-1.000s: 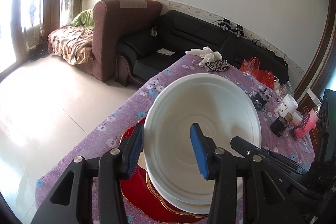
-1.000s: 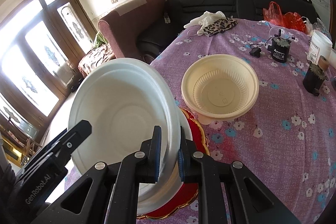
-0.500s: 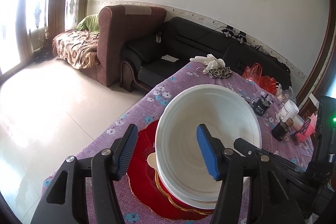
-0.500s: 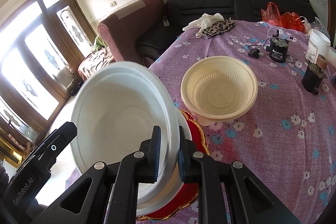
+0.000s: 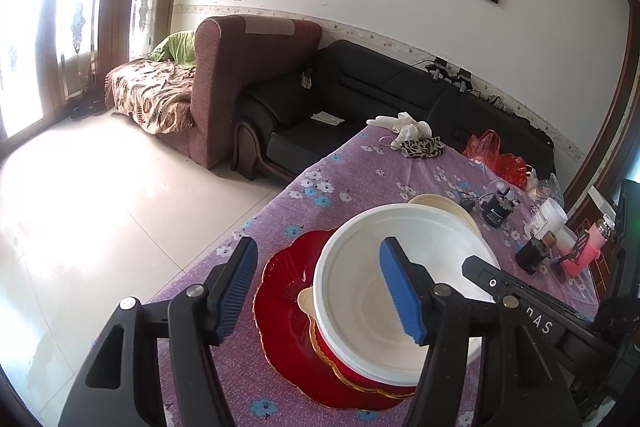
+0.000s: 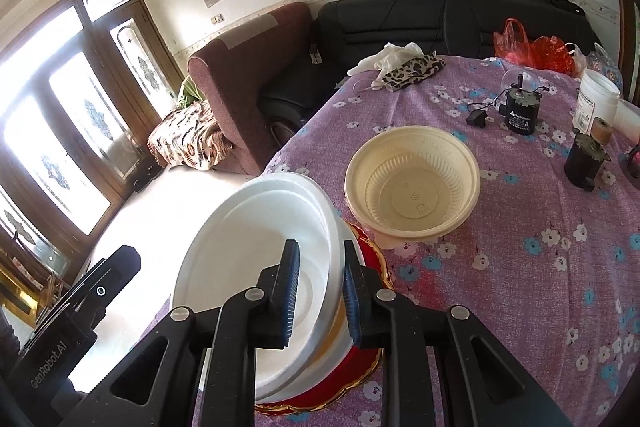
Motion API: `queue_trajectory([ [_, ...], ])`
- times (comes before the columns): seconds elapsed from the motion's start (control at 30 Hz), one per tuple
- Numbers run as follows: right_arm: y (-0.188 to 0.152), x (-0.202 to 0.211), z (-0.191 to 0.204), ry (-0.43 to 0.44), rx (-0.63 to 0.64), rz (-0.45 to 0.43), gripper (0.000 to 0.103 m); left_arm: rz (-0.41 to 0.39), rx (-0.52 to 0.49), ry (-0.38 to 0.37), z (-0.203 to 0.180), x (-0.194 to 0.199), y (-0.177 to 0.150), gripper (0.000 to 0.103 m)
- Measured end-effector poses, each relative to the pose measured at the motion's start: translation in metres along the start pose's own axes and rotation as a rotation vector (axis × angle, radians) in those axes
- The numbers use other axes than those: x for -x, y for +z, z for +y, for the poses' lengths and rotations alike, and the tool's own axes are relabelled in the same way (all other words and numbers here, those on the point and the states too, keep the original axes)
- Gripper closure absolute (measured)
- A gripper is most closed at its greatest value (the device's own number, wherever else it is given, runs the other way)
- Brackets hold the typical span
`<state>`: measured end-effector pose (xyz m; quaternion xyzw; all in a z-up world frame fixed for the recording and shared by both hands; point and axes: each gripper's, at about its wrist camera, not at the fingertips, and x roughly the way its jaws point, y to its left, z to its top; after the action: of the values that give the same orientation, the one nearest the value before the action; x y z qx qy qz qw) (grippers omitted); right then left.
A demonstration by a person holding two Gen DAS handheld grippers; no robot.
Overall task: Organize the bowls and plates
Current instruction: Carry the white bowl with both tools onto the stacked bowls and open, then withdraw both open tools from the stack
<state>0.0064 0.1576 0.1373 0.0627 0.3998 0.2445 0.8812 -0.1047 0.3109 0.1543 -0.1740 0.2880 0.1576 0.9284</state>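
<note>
Tablecloth; bowl rim between right claw

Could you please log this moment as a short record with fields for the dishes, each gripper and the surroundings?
surface: table with purple floral cloth
stack: white bowl tilted on red plates
separate dish: cream bowl, upright on the cloth beside the stack
left gripper: jaws opening, pads clear of the white bowl
right gripper: jaws opening, white bowl's rim between the pads
clutter: black jar, white tub, leopard-print cloth
</note>
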Motion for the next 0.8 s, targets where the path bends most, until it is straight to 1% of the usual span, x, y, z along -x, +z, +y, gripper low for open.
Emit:
queue_trajectory([
  [0.27,-0.002,0.019,-0.006,-0.014,-0.013,-0.035,0.08,-0.014,-0.009,-0.001,0.0,0.013,-0.001,0.038],
  [0.47,-0.006,0.041,-0.02,-0.013,-0.043,-0.07,0.079,-0.036,-0.026,0.0,-0.005,0.027,-0.003,0.034],
  [0.63,-0.012,0.068,-0.039,-0.013,-0.081,-0.11,0.079,-0.055,-0.055,-0.003,-0.016,0.041,-0.006,0.033],
  [0.8,-0.02,0.106,-0.067,-0.028,-0.129,-0.165,0.078,-0.079,-0.09,-0.01,-0.029,0.058,-0.01,0.031],
])
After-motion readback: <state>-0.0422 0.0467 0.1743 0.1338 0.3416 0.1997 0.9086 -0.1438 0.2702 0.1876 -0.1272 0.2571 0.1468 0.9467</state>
